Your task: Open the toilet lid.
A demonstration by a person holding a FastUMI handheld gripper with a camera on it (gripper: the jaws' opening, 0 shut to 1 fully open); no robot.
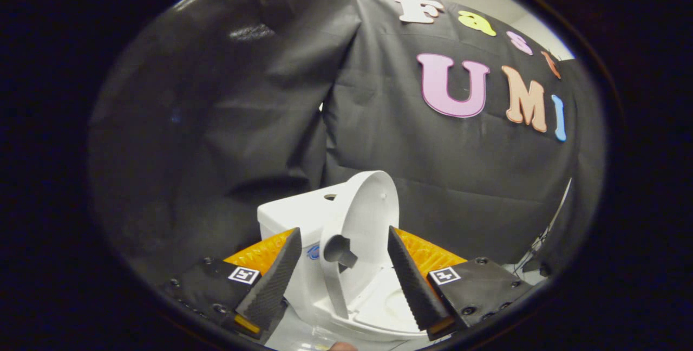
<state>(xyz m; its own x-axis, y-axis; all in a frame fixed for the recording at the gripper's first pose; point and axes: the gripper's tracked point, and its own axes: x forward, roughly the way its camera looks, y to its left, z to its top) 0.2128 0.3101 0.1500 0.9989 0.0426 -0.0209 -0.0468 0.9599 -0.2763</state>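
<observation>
A small white toilet stands just ahead of my fingers, its tank to the left. Its lid is raised upright, leaning back toward the tank, with a round hole and stub on its inner face. The seat and bowl rim lie exposed below, between my fingers. My gripper is open, its two fingers on either side of the raised lid without touching it. Nothing is held between them.
Black cloth walls close the booth behind and to the left of the toilet. A white surface lies under the toilet. Some cables hang at the right by the cloth's edge.
</observation>
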